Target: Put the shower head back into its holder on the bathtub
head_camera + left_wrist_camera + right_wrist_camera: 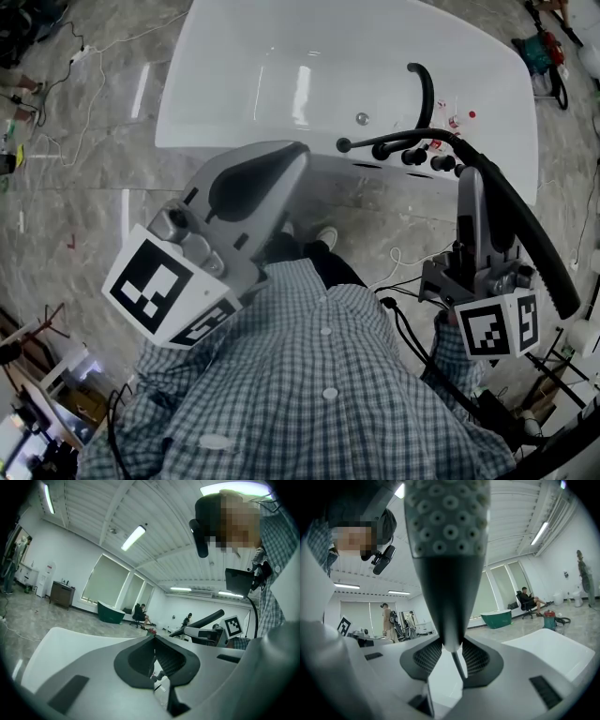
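Observation:
My right gripper (pixel 472 183) is shut on the long black shower head (pixel 511 220), which slants back over its body toward me. In the right gripper view the narrow handle sits clamped between the ribbed pads (pixel 478 656) of the right gripper (pixel 452 644), and the nozzle face of the shower head (pixel 447 550) rises above. The black hose (pixel 424 89) curves over the white bathtub (pixel 234 141) to the black tap fittings (pixel 412 155) on its near rim. My left gripper (pixel 298 150) hovers at that rim, its jaws together and empty. Its tips (pixel 154 641) meet in the left gripper view.
My shoes (pixel 319 236) stand on the marble floor just before the tub. Small bottles (pixel 455 117) sit on the rim by the taps. Cables (pixel 398 281) trail on the floor at right. Clutter lies at the lower left, and a green tub (pixel 499 618) and other people are far off.

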`<state>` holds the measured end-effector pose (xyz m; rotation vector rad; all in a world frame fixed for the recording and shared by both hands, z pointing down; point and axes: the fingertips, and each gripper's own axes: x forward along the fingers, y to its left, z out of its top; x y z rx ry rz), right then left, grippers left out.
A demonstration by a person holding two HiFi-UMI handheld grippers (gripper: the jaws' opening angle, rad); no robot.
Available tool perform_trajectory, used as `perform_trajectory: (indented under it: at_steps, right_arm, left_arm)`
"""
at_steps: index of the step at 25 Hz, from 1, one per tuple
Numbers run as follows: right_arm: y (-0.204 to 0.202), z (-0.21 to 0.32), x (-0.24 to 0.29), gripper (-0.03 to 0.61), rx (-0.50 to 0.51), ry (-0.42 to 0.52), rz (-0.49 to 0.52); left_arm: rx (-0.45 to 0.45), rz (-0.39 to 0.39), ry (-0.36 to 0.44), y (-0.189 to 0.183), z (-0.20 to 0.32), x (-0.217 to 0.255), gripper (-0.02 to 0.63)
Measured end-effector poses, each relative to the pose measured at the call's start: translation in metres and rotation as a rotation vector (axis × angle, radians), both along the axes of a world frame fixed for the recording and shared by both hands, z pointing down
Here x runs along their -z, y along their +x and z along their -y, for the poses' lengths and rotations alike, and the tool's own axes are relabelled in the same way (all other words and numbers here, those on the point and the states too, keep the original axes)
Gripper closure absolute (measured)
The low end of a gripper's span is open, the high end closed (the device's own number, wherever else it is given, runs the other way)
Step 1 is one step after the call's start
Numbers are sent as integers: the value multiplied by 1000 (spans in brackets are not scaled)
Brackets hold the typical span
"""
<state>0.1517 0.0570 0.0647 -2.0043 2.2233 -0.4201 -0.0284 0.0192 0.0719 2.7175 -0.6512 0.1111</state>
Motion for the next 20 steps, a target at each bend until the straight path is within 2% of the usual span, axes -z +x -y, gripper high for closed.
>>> perform_trajectory:
  at_steps: [20]
  right_arm:
    - [-5, 19, -33, 451, 53, -69, 7]
  left_arm:
    - [12, 46, -25, 2, 5, -25, 604]
